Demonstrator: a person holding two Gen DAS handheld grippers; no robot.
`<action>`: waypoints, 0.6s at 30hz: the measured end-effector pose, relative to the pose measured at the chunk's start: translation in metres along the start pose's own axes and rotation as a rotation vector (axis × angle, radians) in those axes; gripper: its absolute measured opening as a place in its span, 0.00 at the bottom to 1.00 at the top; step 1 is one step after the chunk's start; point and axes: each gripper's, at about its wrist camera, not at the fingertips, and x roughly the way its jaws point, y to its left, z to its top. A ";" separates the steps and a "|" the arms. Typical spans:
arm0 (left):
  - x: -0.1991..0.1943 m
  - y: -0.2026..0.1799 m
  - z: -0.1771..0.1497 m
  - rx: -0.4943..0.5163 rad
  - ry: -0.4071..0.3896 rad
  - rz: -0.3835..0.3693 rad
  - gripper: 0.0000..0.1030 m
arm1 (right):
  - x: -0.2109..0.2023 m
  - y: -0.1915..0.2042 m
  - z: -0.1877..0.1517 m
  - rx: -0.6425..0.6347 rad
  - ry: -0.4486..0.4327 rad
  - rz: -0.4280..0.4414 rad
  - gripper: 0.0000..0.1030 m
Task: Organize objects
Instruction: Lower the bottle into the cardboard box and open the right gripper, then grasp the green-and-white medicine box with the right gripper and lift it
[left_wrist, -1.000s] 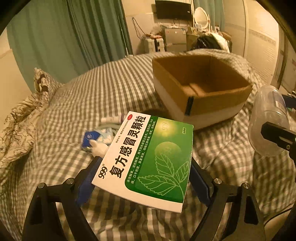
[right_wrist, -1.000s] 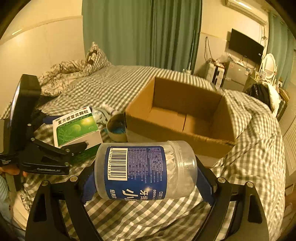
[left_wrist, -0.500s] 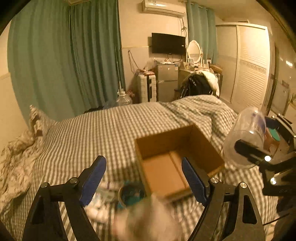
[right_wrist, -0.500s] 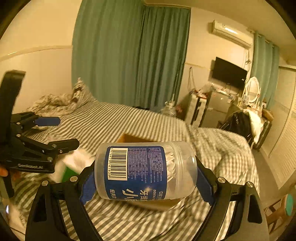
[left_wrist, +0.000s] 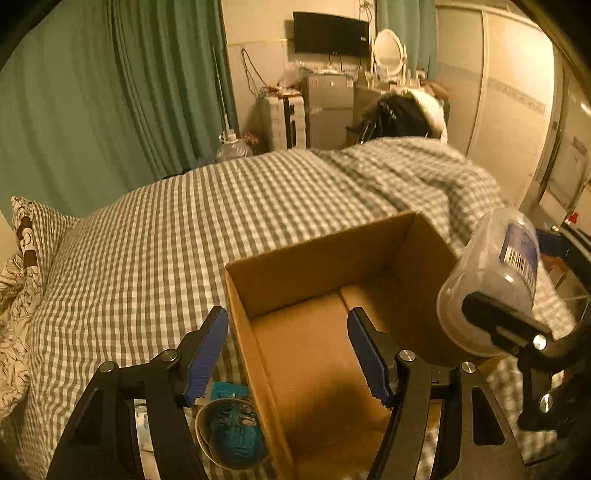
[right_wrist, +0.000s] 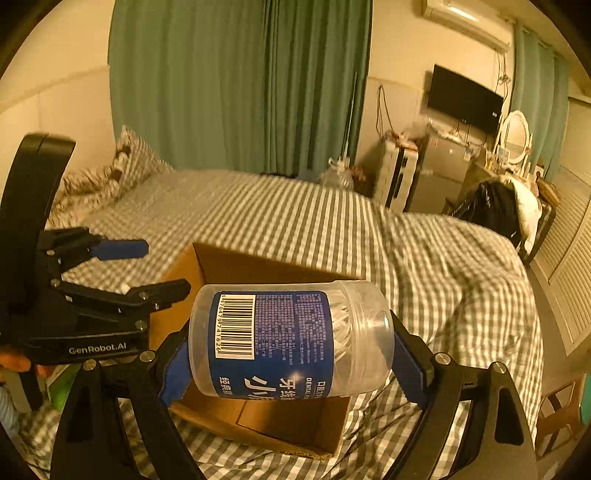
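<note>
An open cardboard box (left_wrist: 332, 258) sits on the checked bed; its inside shows only bare cardboard. My left gripper (left_wrist: 288, 354) is open and empty, over the box's near left wall. It also shows in the right wrist view (right_wrist: 147, 266). My right gripper (right_wrist: 291, 363) is shut on a clear dental floss jar (right_wrist: 288, 339) with a blue label, held sideways above the box (right_wrist: 258, 266). The jar also shows in the left wrist view (left_wrist: 491, 284), at the box's right. A green corner of the medicine box (right_wrist: 62, 384) shows low at the left.
A roll of tape (left_wrist: 232, 435) and a small teal packet (left_wrist: 229, 389) lie on the bed left of the box. Pillows (left_wrist: 22, 251) are at the far left. Curtains (left_wrist: 110, 92), a TV (left_wrist: 330, 33) and a fridge (left_wrist: 325, 107) stand behind the bed.
My left gripper let go of the green and white medicine box, which fell out of its view, and stands open. Both grippers rose and moved over the cardboard box.
</note>
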 end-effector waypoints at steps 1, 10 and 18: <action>0.004 0.001 -0.001 0.013 0.007 0.011 0.68 | 0.005 0.000 -0.004 0.004 0.005 -0.005 0.87; -0.023 0.006 -0.020 0.020 -0.018 0.046 0.86 | -0.020 -0.019 -0.002 0.090 -0.070 -0.039 0.95; -0.103 0.042 -0.044 -0.013 -0.094 0.046 0.96 | -0.102 0.026 -0.002 0.020 -0.148 -0.031 0.96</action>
